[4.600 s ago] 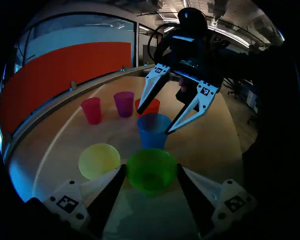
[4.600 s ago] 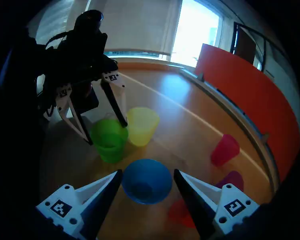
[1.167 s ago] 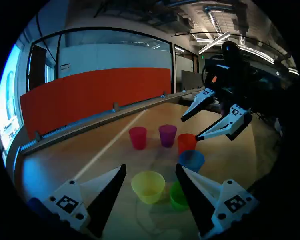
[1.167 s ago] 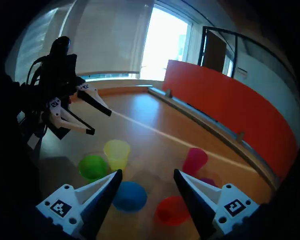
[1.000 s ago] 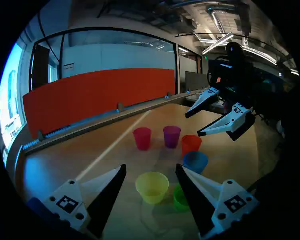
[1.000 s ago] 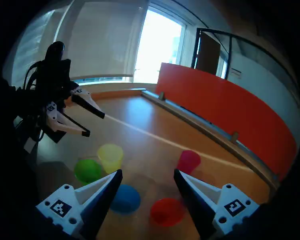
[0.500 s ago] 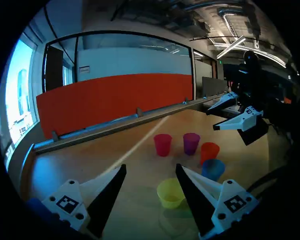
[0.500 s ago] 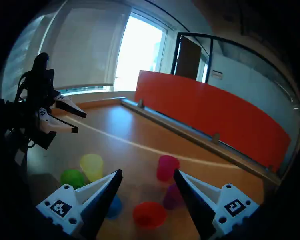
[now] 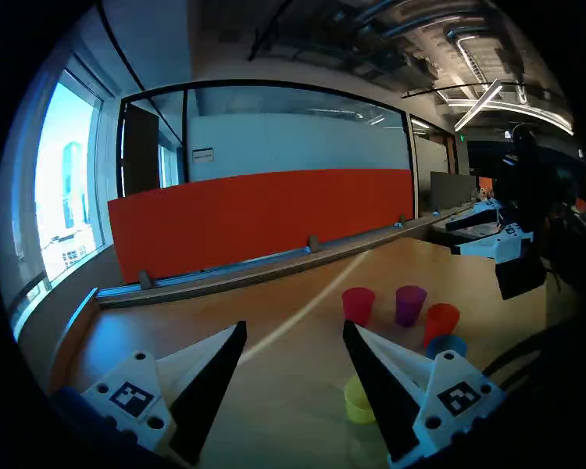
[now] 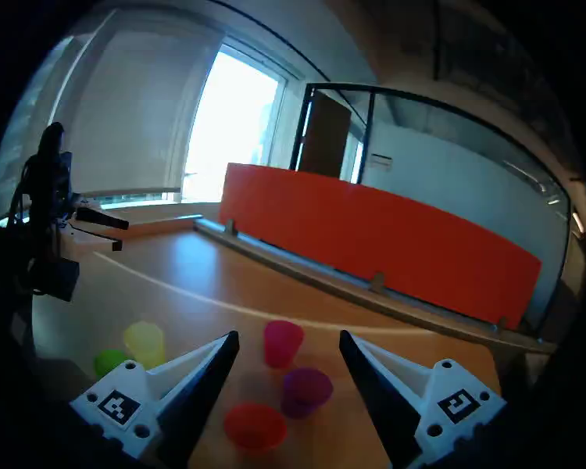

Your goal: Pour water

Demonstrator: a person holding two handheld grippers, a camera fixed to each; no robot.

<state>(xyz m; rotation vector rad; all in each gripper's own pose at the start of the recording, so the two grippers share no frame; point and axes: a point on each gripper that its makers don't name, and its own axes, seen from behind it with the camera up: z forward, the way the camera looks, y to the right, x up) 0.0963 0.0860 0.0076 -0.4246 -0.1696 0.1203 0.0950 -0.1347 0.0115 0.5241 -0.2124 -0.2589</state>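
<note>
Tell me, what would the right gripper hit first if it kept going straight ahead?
Likely the orange partition beyond the table: the right gripper seems aimed above the pink cup and purple cup. Depth is unclear; tilted lower, it would meet the pink cup first.

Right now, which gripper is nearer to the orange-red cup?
Right. The orange-red cup lies just ahead, between the fingers of the right gripper. For the left gripper it stands farther off, beyond the yellow cup and blue cup.
</note>
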